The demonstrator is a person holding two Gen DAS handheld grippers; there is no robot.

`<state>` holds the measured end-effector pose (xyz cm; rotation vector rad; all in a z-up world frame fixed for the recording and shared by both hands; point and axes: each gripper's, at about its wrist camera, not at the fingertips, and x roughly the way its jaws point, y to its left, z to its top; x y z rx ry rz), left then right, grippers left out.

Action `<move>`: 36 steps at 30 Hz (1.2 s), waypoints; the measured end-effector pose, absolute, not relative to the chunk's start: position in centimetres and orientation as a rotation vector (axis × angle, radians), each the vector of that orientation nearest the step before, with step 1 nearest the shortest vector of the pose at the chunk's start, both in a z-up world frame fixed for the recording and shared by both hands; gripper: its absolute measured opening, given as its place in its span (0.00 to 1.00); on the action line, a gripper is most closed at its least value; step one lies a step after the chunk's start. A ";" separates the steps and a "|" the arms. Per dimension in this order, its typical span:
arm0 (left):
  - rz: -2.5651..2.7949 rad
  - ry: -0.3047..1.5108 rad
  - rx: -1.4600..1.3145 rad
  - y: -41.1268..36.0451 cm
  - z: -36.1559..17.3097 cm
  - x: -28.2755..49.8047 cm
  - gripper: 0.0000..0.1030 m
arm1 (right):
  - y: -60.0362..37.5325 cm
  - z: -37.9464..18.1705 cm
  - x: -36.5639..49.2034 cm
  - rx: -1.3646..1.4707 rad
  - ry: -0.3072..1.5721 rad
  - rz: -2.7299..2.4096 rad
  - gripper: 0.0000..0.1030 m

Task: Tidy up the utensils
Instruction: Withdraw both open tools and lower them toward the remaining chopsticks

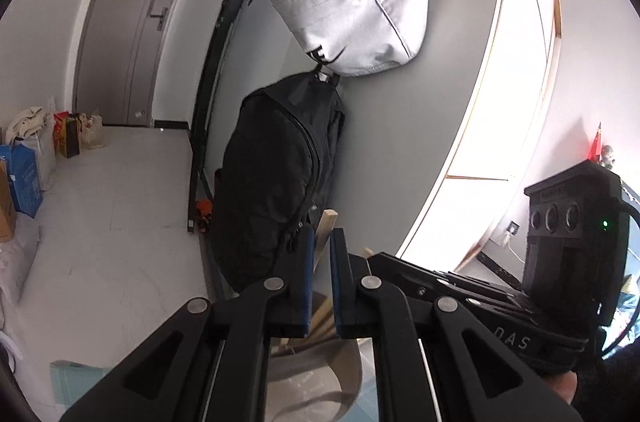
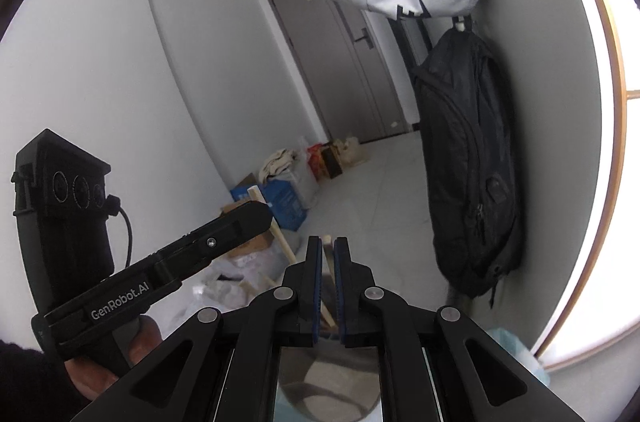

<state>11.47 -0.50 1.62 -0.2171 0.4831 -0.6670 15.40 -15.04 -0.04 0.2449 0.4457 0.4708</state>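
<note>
Left wrist view: my left gripper [image 1: 321,242] has its fingers [image 1: 306,262] closed on one pale wooden chopstick [image 1: 325,222], its tip poking up against the black backpack [image 1: 276,182]. A metal cup [image 1: 316,378] sits below. I judge I should keep the stick upright and lower it slowly.

Right wrist view: my right gripper [image 2: 328,254] clamps a second chopstick [image 2: 327,258] above the cup [image 2: 328,382]. Two more sticks lean nearby; four counted, two bags, one cup.

"genrobot.ai" on left gripper [image 2: 260,218] body; "das" on right gripper [image 1: 374,256] body.
</note>
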 end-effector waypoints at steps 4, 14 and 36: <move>-0.664 0.585 -0.233 0.1 1.6 11.1 0.24 | -15.8 -0.4 14.1 0.293 0.487 0.471 0.10; -0.562 0.568 -0.263 1.8 2.5 7.7 0.51 | -17.0 -0.9 9.2 0.309 0.509 0.435 0.48; -0.318 0.590 -0.206 2.7 1.0 -0.4 0.83 | -16.1 -2.1 1.9 0.262 0.566 0.407 0.84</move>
